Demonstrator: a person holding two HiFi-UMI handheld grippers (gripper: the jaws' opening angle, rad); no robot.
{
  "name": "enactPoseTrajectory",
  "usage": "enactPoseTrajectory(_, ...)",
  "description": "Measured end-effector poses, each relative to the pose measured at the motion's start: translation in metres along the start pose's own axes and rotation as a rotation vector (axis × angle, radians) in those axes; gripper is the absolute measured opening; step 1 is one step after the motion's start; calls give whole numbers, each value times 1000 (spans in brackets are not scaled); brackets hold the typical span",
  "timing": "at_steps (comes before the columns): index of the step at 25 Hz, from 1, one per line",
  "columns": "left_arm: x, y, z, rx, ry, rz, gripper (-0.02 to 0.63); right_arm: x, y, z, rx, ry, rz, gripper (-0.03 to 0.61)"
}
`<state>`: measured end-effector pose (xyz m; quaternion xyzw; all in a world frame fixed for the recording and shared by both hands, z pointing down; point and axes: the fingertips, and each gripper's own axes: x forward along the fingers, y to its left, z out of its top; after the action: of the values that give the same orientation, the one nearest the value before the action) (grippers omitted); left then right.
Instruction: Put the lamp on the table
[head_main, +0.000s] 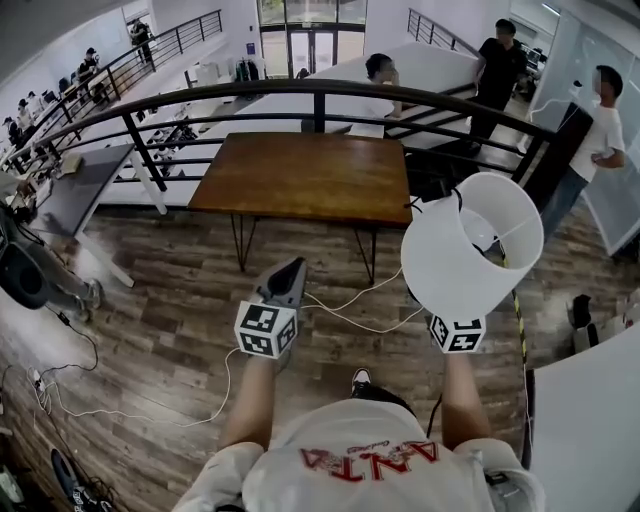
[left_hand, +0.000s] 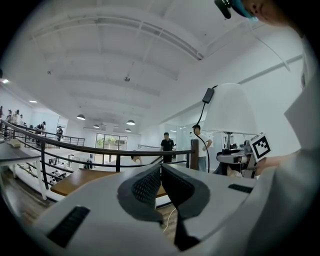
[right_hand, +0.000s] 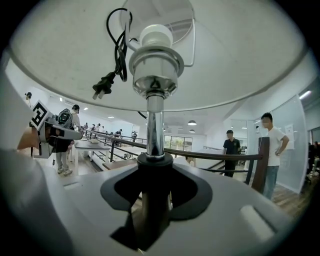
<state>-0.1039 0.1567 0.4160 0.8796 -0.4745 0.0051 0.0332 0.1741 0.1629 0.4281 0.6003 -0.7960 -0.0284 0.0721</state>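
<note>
While held, lamp (head_main: 445, 270): wht (chrome stem (right_hand: 155, 125)).

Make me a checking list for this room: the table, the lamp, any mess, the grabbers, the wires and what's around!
Surface: brown wooden table, its top bare.
Job's things: lamp with white shade, held in the air, not yet on the table.
Clutter: nothing seen on the table.
Grippers: right gripper shut on the lamp, low on its stem; left gripper has its jaws together, empty.
Cables: the lamp's black cord and plug hang under the shade; white cables lie on the floor.
Surroundings: black railing behind the table, people beyond it, wood floor.
</note>
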Motion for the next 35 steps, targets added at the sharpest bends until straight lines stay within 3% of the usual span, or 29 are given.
enactPoseTrajectory(8,81,5,20,11,3,9,14,61,-58,2,6,5,14,138)
enactPoseTrajectory(19,181,10,14,-1,37,59,14,143,-134,-6,-3,24,64,138)
enactPoseTrajectory(35,281,70,-4,-14,65,46,14,255,-168,-28,-1,55,61,138)
